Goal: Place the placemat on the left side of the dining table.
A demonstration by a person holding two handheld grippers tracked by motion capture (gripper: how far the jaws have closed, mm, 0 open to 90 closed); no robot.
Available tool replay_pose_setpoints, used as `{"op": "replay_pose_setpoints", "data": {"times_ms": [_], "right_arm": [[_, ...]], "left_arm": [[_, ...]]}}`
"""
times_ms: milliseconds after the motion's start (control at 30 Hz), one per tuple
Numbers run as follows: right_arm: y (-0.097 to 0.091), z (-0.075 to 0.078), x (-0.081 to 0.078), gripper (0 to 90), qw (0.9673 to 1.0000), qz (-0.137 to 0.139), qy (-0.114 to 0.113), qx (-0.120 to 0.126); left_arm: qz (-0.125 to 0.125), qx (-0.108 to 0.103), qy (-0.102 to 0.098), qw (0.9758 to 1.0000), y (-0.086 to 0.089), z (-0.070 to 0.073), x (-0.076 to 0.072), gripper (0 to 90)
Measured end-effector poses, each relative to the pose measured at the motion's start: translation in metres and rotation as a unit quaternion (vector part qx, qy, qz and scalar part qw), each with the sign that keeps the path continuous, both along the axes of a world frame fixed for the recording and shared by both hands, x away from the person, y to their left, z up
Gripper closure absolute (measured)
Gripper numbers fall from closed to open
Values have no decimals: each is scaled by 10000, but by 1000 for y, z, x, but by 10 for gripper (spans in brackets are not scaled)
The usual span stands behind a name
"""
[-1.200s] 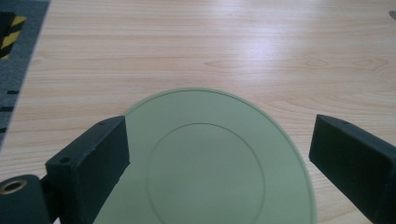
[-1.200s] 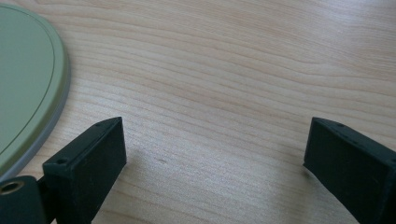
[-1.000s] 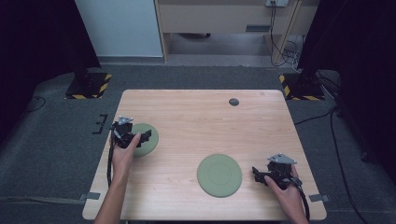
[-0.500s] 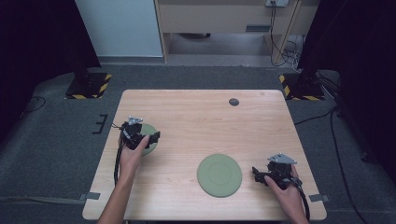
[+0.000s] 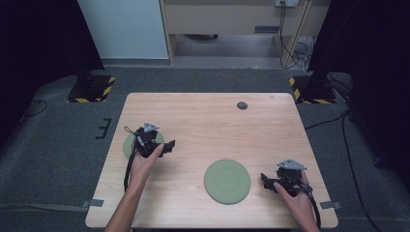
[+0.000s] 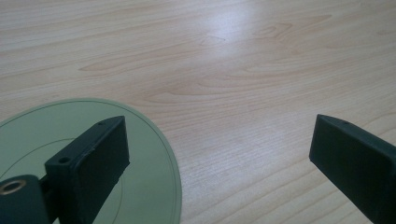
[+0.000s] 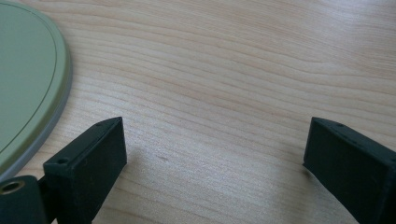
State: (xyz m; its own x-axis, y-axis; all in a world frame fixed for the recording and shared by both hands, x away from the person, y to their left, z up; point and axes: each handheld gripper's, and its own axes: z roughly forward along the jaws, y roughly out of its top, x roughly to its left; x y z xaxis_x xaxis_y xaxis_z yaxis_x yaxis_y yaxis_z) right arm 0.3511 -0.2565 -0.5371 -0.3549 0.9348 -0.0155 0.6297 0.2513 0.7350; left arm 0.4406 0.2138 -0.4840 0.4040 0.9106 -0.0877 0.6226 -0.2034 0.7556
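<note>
I am taking the large green plate [image 5: 227,181] as my landmark and reading across from the left. Well to the left of it and a little farther up the table [image 5: 208,121], a small green plate [image 5: 128,146] is lying flat, mostly hidden under my left gripper [image 5: 167,146]. In the left gripper view its rim [image 6: 159,154] is curving under the left jaw, while the right jaw is hanging over bare wood. The jaws are standing wide apart and gripping nothing. The hand [image 5: 145,162] behind the gripper is covering the small plate's near edge.

The large green plate is sitting flat near the front edge of the table, with nothing lying on it. Far behind it, toward the back edge, a small dark round disc [image 5: 242,105] is resting on the wood.

Just right of the large plate, my right gripper [image 5: 265,179] is pointing at its rim without touching it. In the right gripper view the plate's edge [image 7: 42,93] is showing to the left of the left jaw, and both jaws are spread wide over bare wood, holding nothing.

Compared with a second ago, the left gripper is sitting farther right, so it is now reaching past the small plate toward the large one. The right gripper and both plates are lying where they were.
</note>
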Motion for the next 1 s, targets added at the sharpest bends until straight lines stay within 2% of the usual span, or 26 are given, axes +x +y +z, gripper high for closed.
{"op": "replay_pose_setpoints", "data": {"times_ms": [133, 467, 567, 733, 1000], "right_arm": [[0, 0, 0, 60, 10000, -25, 6, -1], [-1, -1, 4, 50, 9998, -145, 166, 32], [-1, -1, 5, 44, 9998, -158, 155, 25], [-1, -1, 6, 30, 9997, -166, 182, 11], [-3, -2, 8, 23, 9995, -252, 193, 12]], "left_arm": [[-159, 107, 1, 9998, -7, 0, -5, 41], [-235, 135, -19, 9996, -14, 2, -15, 43], [-280, 227, -26, 9993, -18, 2, -20, 47], [-366, 250, -90, 9990, -21, 5, -29, 47], [-493, 346, -88, 9981, -20, 4, -44, 48]]}}
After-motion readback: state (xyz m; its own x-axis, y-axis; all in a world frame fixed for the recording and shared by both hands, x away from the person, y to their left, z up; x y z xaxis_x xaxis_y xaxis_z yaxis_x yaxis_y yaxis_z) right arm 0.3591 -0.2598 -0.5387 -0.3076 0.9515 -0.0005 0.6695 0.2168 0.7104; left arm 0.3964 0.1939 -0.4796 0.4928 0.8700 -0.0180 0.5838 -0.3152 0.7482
